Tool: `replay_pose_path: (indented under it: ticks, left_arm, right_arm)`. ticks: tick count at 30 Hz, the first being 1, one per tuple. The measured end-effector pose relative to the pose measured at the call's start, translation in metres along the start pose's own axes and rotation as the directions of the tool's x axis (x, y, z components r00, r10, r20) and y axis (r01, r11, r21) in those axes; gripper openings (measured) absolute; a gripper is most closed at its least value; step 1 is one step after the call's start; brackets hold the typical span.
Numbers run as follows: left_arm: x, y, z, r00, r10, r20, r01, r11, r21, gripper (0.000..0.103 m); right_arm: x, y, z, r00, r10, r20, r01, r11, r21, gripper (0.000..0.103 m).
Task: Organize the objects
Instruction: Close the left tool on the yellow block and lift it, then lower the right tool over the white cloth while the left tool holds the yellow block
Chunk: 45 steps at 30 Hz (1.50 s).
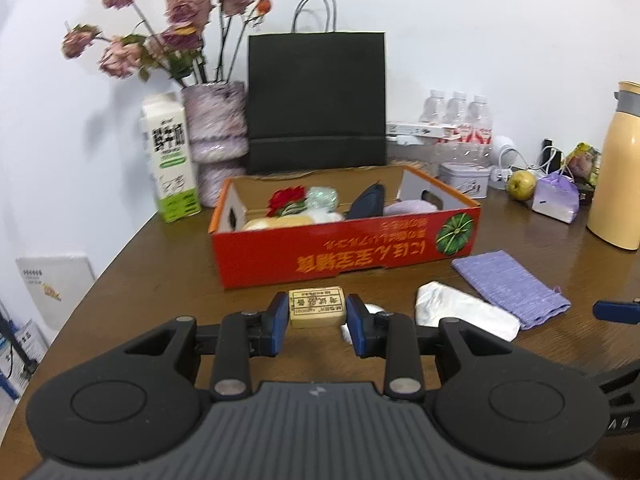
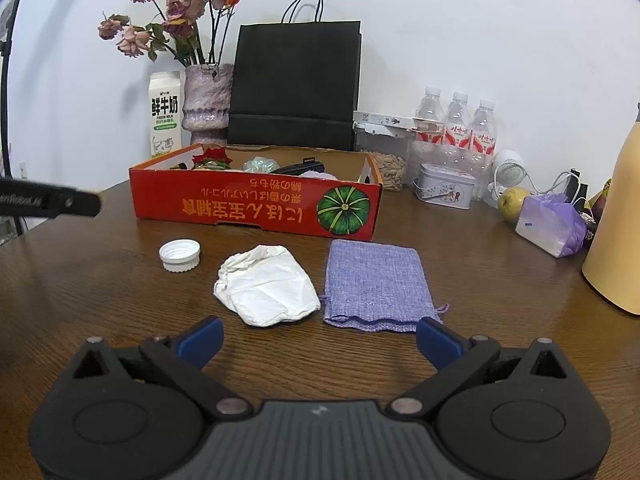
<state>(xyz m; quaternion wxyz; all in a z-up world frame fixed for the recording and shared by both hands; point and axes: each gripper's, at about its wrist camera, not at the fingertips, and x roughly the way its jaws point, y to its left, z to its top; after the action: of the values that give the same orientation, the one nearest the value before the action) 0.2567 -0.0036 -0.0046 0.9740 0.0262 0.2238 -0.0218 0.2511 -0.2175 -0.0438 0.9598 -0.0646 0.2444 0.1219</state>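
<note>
Your left gripper (image 1: 317,318) fingers clamp a small tan soap box (image 1: 316,306) before the red carton (image 1: 348,248). Your right gripper (image 2: 318,340) fingers stand wide, empty.

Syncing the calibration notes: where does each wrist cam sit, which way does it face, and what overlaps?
Left wrist: on the left gripper, looking forward and slightly down at the red box; its fingers are shut on a small tan block, and a bit of the right gripper's blue tip shows at the right edge.
Right wrist: on the right gripper, open and empty, facing the white crumpled cloth and purple pouch; part of the left gripper shows at the left edge.
Shared: box, cloth, pouch, black bag, flower vase.
</note>
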Motion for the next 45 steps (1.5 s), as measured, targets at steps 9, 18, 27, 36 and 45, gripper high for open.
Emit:
replay_pose_path:
  ticks: [9, 18, 27, 36, 45]
  left_arm:
    - [0.008, 0.011, -0.004, 0.999, 0.023, 0.035, -0.022, 0.999, -0.044, 0.032]
    - [0.007, 0.022, -0.007, 0.997, 0.046, 0.054, -0.043, 0.998, -0.051, 0.032]
    - [0.008, 0.029, -0.010, 0.997, 0.052, 0.049, -0.048, 0.996, -0.072, 0.032]
    - [0.002, 0.036, -0.008, 0.997, 0.051, 0.063, -0.045, 0.994, -0.103, 0.032]
    - [0.001, 0.040, -0.008, 0.997, 0.046, 0.067, -0.038, 0.992, -0.117, 0.032]
  right_arm:
    - [0.010, 0.006, 0.002, 0.999, 0.021, -0.041, -0.022, 0.999, -0.023, 0.103]
    - [0.022, 0.021, 0.010, 0.999, 0.027, -0.044, -0.031, 0.997, -0.077, 0.102]
    - [0.055, 0.043, 0.027, 0.998, 0.025, -0.054, -0.033, 0.985, -0.167, 0.101]
    - [0.090, 0.043, 0.043, 0.995, 0.027, -0.093, -0.041, 0.989, -0.145, 0.098]
    - [0.116, 0.035, 0.051, 0.986, 0.079, -0.146, -0.092, 0.992, -0.084, 0.096]
